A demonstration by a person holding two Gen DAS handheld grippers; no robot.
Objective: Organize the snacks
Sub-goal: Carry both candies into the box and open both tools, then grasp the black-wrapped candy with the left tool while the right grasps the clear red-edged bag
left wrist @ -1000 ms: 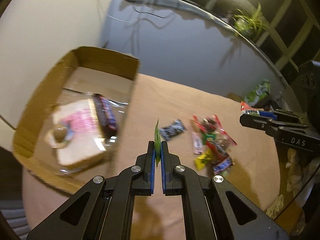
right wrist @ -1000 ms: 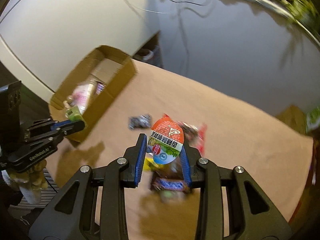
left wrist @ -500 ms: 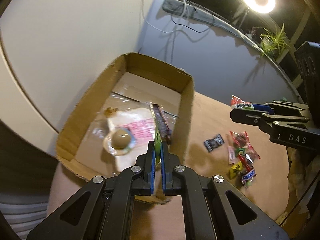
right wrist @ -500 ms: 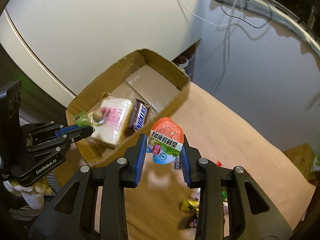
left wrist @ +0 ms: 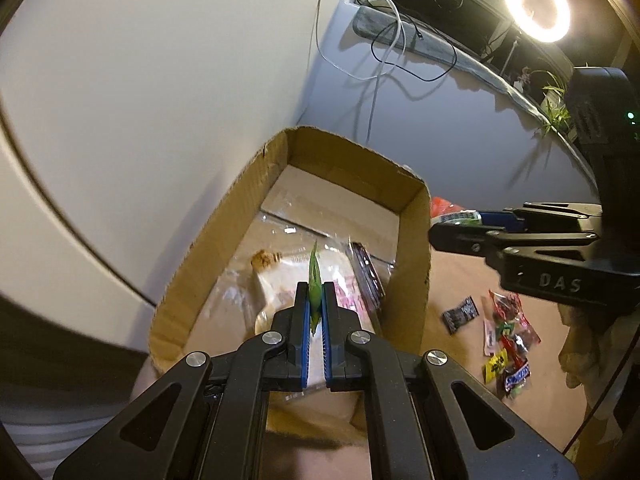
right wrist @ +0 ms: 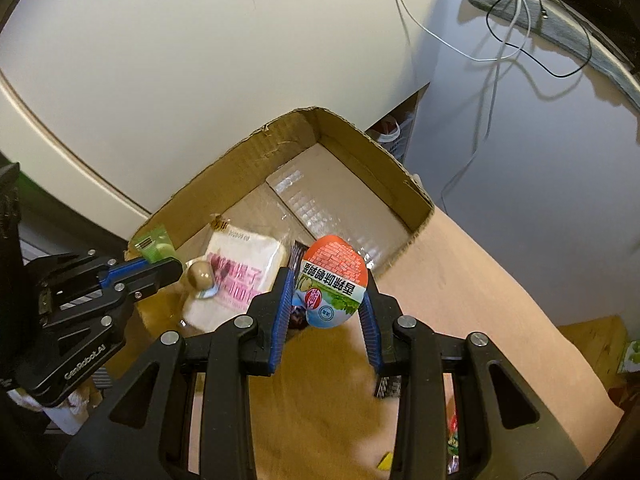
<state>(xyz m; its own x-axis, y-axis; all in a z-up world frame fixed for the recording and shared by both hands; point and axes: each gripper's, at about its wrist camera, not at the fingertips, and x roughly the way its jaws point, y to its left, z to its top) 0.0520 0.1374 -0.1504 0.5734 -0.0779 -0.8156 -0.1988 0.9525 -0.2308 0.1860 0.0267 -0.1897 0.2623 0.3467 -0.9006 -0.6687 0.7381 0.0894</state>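
Observation:
My left gripper (left wrist: 315,300) is shut on a thin green packet (left wrist: 314,280), held edge-on over the near end of an open cardboard box (left wrist: 412,240). From the right wrist view the same gripper (right wrist: 168,268) and green packet (right wrist: 154,245) show at the box's left rim. My right gripper (right wrist: 326,284) is shut on a round cup snack with an orange, white and blue lid (right wrist: 332,280), hanging above the box's right wall. Inside the box lie a pink-and-white wrapped sandwich (right wrist: 240,276) and a dark candy bar (left wrist: 366,272).
Several loose snacks (left wrist: 506,344) and a small dark packet (left wrist: 460,314) lie on the tan tabletop (right wrist: 460,280) right of the box. A white wall and cables stand behind it. A ring light (left wrist: 536,4) glows at the upper right.
Both grippers have swung left from over the loose snack pile to over the cardboard box, each still carrying its snack. The box now fills the middle of both views.

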